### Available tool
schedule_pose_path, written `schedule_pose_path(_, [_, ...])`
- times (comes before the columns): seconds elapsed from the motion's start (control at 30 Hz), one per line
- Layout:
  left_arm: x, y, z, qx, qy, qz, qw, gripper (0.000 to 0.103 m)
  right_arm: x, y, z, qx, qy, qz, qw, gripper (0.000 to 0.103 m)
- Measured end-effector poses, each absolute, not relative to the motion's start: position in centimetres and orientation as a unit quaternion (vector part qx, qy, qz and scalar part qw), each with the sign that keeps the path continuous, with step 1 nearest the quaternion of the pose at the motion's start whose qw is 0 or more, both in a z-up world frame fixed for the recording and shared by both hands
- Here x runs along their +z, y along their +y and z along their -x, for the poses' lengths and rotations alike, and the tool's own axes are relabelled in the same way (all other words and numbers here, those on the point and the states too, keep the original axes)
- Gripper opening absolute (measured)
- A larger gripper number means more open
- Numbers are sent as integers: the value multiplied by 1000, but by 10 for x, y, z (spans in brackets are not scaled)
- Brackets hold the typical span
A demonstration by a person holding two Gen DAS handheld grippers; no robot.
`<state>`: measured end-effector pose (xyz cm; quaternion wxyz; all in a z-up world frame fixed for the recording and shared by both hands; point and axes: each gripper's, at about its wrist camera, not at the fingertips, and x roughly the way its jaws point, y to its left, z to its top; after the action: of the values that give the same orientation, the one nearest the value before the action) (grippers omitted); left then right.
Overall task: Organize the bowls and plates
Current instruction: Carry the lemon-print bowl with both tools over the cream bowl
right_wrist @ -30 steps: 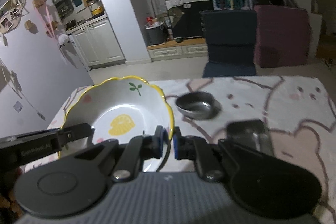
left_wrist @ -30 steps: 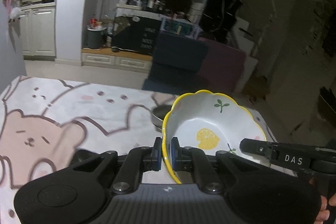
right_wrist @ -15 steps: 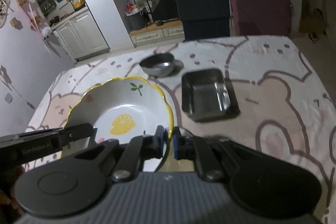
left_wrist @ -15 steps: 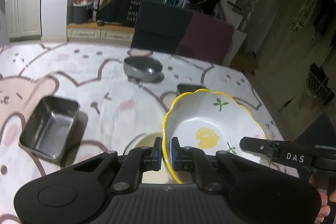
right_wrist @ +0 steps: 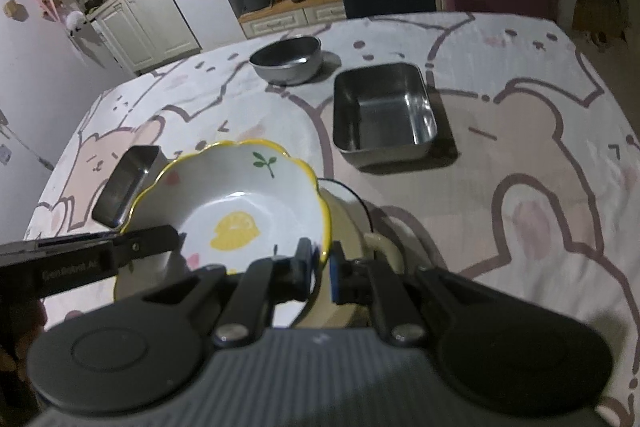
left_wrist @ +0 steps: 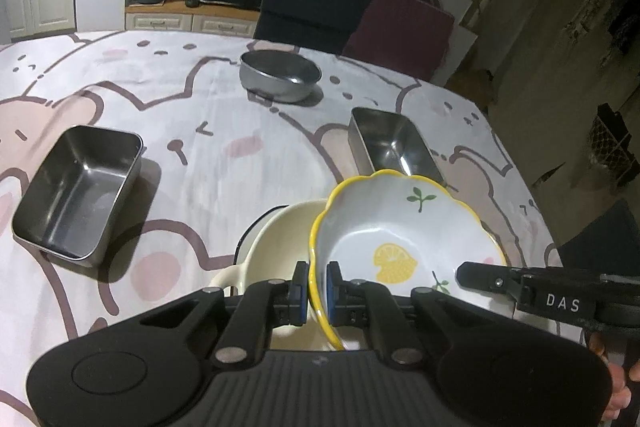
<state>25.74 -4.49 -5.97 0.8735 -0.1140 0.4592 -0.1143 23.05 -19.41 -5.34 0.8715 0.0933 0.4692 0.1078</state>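
Fingers of the left gripper (left_wrist: 317,291) pinch the scalloped near rim of a white ceramic bowl with a yellow edge and a lemon print (left_wrist: 404,239); fingers of the right gripper (right_wrist: 321,269) stand on either side of the opposite rim of the same bowl (right_wrist: 236,211), the left pad against the rim while a narrow gap shows at the right pad. The lemon bowl sits tilted over a cream-coloured ceramic dish with a dark rim and a side handle (left_wrist: 280,239), which rests on the bear-patterned white tablecloth (left_wrist: 180,99). Two rectangular stainless-steel containers lie on the cloth, one on the left (left_wrist: 78,187) and one on the right (right_wrist: 382,111), well apart. Beyond them stands a round grey metal bowl (left_wrist: 280,75), near the table's far edge.
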Motion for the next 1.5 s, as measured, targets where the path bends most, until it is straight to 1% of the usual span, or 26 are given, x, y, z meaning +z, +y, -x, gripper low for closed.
schedule_pose_path(0.4, [-86,-41,-274,-112,493,102,857,9,-84,-185,-255,100,514,-81,848,12])
schedule_pose_path(0.7, [-99,-37,-282,-110,511,106,846,9,-95,-177,-266,99,534,-66,837,12])
schedule_pose_path(1.5, [-104,-37,-286,-102,521,100,842,9,-104,-171,-274,94,553,-68,825,14])
